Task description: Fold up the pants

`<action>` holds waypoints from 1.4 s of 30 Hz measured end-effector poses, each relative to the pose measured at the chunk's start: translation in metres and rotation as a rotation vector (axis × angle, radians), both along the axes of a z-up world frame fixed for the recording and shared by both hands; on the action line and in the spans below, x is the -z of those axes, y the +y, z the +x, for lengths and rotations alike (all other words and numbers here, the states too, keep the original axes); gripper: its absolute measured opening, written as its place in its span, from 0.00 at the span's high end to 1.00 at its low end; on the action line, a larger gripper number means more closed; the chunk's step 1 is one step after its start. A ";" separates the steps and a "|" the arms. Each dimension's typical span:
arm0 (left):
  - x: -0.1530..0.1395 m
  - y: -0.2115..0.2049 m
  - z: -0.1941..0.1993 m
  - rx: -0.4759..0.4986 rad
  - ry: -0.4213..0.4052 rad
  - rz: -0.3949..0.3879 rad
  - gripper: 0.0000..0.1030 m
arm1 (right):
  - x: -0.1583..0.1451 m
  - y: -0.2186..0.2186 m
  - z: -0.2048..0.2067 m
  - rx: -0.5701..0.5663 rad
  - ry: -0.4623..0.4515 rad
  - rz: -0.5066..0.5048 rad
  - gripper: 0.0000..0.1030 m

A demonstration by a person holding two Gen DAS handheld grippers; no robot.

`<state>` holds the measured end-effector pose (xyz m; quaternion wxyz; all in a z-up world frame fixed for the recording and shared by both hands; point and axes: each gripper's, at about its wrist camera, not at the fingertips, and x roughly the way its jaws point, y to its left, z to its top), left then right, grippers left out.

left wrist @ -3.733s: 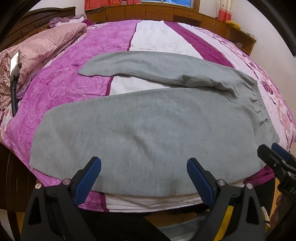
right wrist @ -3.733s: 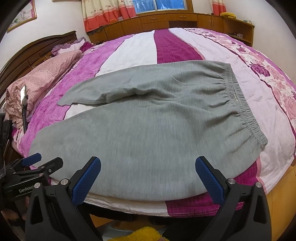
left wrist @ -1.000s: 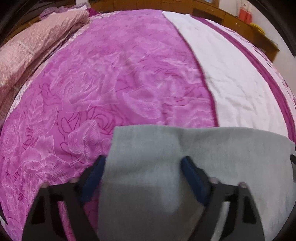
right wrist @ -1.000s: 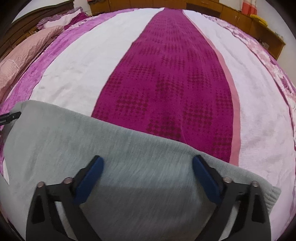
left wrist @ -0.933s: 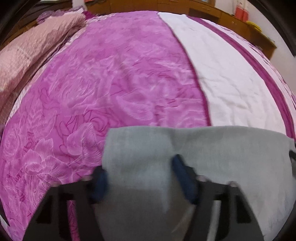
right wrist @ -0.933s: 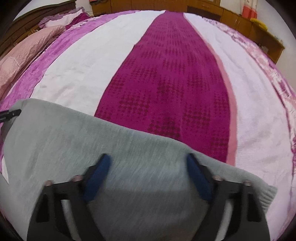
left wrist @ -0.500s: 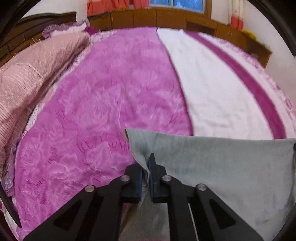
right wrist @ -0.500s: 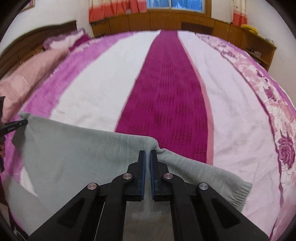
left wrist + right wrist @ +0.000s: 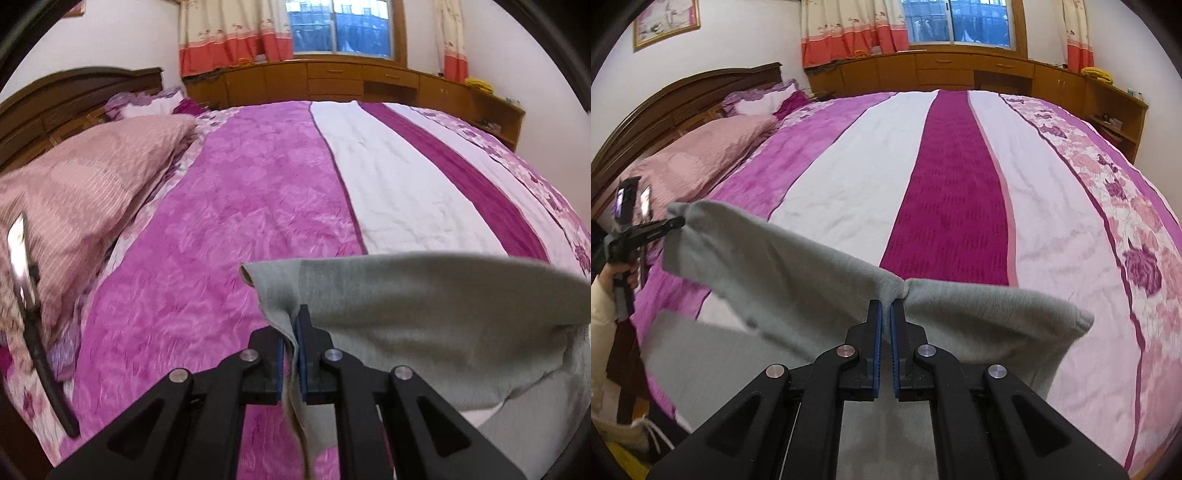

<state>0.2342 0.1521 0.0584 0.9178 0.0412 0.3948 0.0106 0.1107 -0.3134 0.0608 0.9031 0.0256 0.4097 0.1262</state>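
At the far left, my left gripper (image 9: 291, 325) is pressed together on the edge of the grey pants (image 9: 424, 314), near the corner of one leg; a thin fold of the cloth goes down between the blue pads (image 9: 300, 350). From there the lifted edge runs to the right, above the striped bedspread (image 9: 229, 229), and the rest of the pants hangs down toward the bed. More to the right, my right gripper (image 9: 885, 310) pinches the same edge, and the cloth is bunched just ahead of its closed tips. The cloth sags on both sides of this grip. A pink pillow (image 9: 85, 184) lies to the left, near the headboard (image 9: 687, 99).
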 end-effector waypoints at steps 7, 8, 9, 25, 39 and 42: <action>0.021 0.012 -0.038 -0.048 0.032 0.044 0.77 | 0.028 0.003 -0.045 -0.036 0.085 0.002 1.00; 0.025 0.013 -0.044 -0.057 0.042 0.058 0.74 | 0.036 0.005 -0.049 -0.040 0.103 -0.011 1.00; 0.029 0.015 -0.050 -0.067 0.051 0.071 0.74 | 0.043 0.007 -0.052 -0.042 0.117 -0.025 1.00; 0.053 0.043 -0.120 -0.232 0.187 -0.277 0.68 | 0.117 0.004 -0.064 0.031 0.300 0.022 1.00; 0.096 -0.007 -0.094 -0.211 0.257 -0.453 0.65 | 0.114 -0.005 -0.080 0.127 0.344 0.114 0.90; 0.098 -0.011 -0.092 -0.230 0.235 -0.448 0.63 | 0.115 -0.009 -0.084 0.143 0.348 0.150 0.86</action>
